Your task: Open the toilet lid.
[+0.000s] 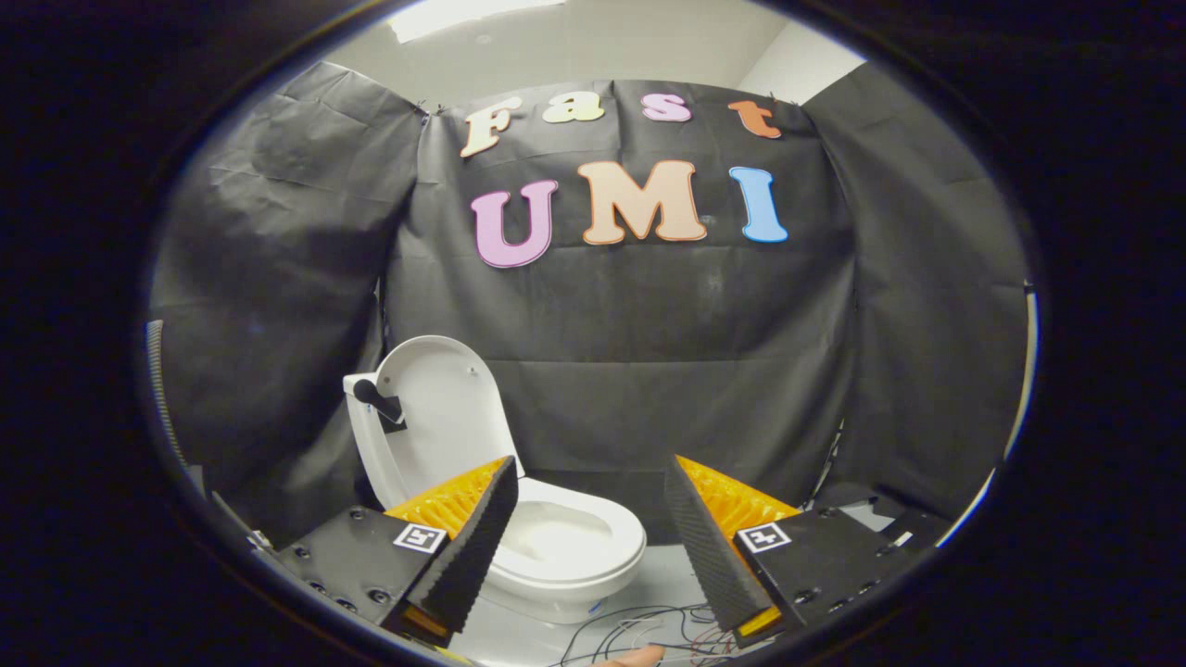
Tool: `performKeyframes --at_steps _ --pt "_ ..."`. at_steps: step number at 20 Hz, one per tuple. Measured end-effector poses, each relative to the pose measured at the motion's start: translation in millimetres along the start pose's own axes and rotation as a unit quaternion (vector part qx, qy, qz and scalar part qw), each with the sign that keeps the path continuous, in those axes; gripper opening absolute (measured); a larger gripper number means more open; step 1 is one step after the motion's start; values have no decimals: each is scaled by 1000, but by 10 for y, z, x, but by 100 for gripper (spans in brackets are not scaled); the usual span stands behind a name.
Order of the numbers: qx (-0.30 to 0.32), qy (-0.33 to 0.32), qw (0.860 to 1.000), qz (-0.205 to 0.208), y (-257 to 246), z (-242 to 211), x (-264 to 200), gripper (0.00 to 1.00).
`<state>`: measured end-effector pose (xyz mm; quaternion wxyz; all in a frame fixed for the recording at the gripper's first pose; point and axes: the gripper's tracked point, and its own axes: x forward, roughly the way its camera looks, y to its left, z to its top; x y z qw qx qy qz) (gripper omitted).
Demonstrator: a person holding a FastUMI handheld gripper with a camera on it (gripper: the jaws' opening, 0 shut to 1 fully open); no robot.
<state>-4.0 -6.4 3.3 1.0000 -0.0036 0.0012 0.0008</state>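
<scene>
Gripper: fingers spread wide apart, holding nothing, low in the frame. Toilet, white, lower left of centre, beyond and between the fingers, its bowl partly behind the left finger; toilet lid raised upright, leaning back toward the black cloth wall. Loose wires on the pale floor, bottom centre, just ahead of the right finger.

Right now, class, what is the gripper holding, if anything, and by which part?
Nothing. The gripper is open, its fingers spread apart with only air between them; the toilet lies beyond them, its lid already raised.
</scene>
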Motion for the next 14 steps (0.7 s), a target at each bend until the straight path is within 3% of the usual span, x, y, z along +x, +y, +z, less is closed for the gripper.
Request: performKeyframes --at_steps 14 --pt "0 0 1000 0 -3 1 4 98"
